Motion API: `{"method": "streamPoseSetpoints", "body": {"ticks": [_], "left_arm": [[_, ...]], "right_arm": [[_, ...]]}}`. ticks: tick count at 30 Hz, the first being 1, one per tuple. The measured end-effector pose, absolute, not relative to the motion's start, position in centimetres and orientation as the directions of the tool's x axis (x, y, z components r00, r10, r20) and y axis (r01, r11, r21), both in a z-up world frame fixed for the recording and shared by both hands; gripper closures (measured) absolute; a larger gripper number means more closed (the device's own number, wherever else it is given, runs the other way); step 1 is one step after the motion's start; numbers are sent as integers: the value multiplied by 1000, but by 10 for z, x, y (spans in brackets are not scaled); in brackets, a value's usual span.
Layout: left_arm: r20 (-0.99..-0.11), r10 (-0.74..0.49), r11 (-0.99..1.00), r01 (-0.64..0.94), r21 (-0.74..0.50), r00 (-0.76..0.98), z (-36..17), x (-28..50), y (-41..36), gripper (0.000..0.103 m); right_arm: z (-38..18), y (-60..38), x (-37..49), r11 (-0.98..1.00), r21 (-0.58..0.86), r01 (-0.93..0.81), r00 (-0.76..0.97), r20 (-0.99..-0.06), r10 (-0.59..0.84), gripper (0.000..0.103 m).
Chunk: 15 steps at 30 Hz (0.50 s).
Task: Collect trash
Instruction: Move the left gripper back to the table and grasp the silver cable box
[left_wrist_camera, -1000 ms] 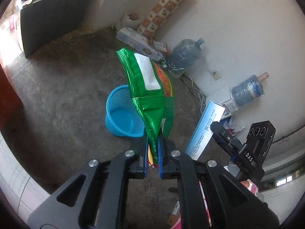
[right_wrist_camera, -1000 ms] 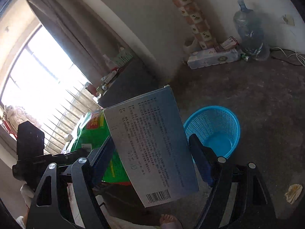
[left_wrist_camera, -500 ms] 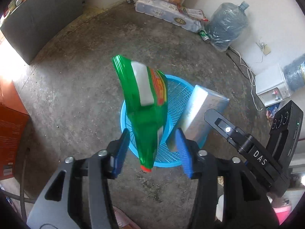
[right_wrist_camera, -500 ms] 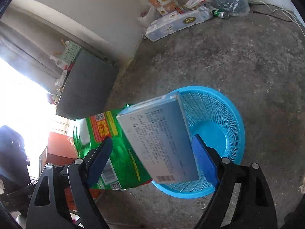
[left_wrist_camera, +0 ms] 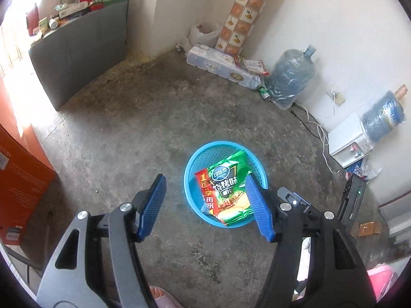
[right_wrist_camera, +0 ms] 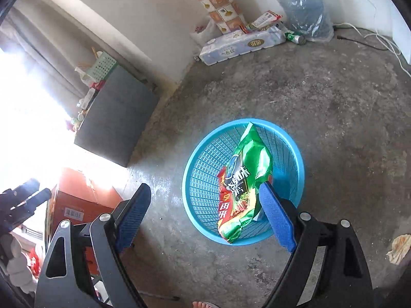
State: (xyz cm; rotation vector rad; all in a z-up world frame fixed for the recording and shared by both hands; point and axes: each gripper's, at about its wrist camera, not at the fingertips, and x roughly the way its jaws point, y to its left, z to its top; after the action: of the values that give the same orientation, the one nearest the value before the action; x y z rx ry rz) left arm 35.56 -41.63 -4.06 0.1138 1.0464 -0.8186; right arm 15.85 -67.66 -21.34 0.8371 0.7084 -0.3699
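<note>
A blue mesh basket stands on the concrete floor; it also shows in the right wrist view. A green chip bag lies inside it, leaning on the near rim, also in the right wrist view. A corner of the grey box peeks from under the bag. My left gripper is open and empty above the basket's near left side. My right gripper is open and empty above the basket's near rim.
A crumpled wrapper lies on the floor at right. A dark cabinet stands at the left wall, an orange box at far left. Toilet-roll pack, water jugs and a white dispenser line the walls.
Both grippers opened wide. The green bag and the grey box dropped into the basket. Both grippers rose and pulled back above it.
</note>
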Motion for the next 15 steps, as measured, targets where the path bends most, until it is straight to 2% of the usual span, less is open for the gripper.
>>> {"method": "streamPoseSetpoints", "body": {"ticks": [2, 6, 8, 12, 15], "left_arm": [[-752, -600, 674, 679, -291, 274, -6, 342, -388, 43], [-665, -676, 627, 722, -293, 317, 56, 308, -314, 43], [-626, -703, 619, 724, -305, 337, 81, 285, -273, 41], [-558, -727, 632, 708, -315, 400, 117, 226, -187, 36], [-544, -678, 705, 645, -293, 495, 125, 184, -117, 35]], "right_arm": [[-184, -661, 145, 681, 502, 533, 730, -680, -70, 19], [-122, -614, 112, 793, 364, 488, 767, -613, -190, 6], [-96, -584, 95, 839, 292, 459, 791, -564, -236, 6], [-55, -532, 69, 907, 246, 341, 844, -505, -180, 7], [-34, -496, 55, 937, 271, 222, 881, -467, -74, 7]]}}
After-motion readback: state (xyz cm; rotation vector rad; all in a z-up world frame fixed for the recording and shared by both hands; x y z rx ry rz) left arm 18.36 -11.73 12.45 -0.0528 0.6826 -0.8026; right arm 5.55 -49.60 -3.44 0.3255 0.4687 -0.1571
